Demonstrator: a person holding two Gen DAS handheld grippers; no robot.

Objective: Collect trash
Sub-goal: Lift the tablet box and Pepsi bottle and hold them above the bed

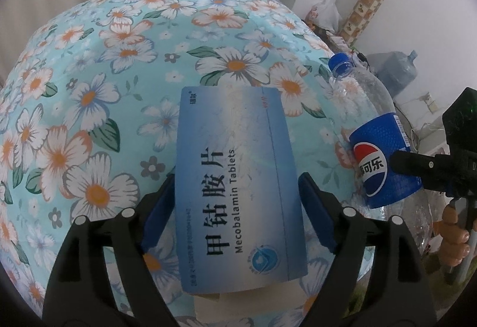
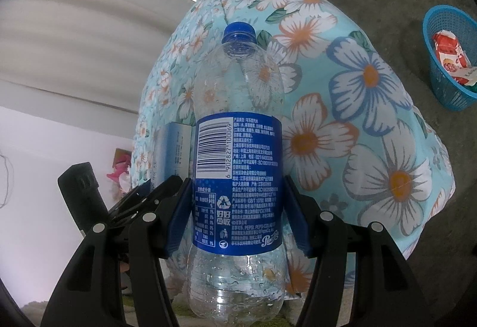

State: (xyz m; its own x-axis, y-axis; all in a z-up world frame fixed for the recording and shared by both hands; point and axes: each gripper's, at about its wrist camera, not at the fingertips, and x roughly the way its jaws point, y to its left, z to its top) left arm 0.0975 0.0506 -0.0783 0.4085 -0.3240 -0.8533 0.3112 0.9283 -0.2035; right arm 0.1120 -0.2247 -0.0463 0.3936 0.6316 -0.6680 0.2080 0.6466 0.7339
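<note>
**Two Grabbers, Two Pieces of Trash**

The left gripper has its fingers open around a flat blue cardboard pill box, with gaps on both sides, probably ready to squeeze it. The right gripper squeezes an empty, see-through plastic bottle by its smooth blue label. Behind is a soft flowery blanket. Far right, a blue mesh basket holds wrappers, likely for trash.
</note>
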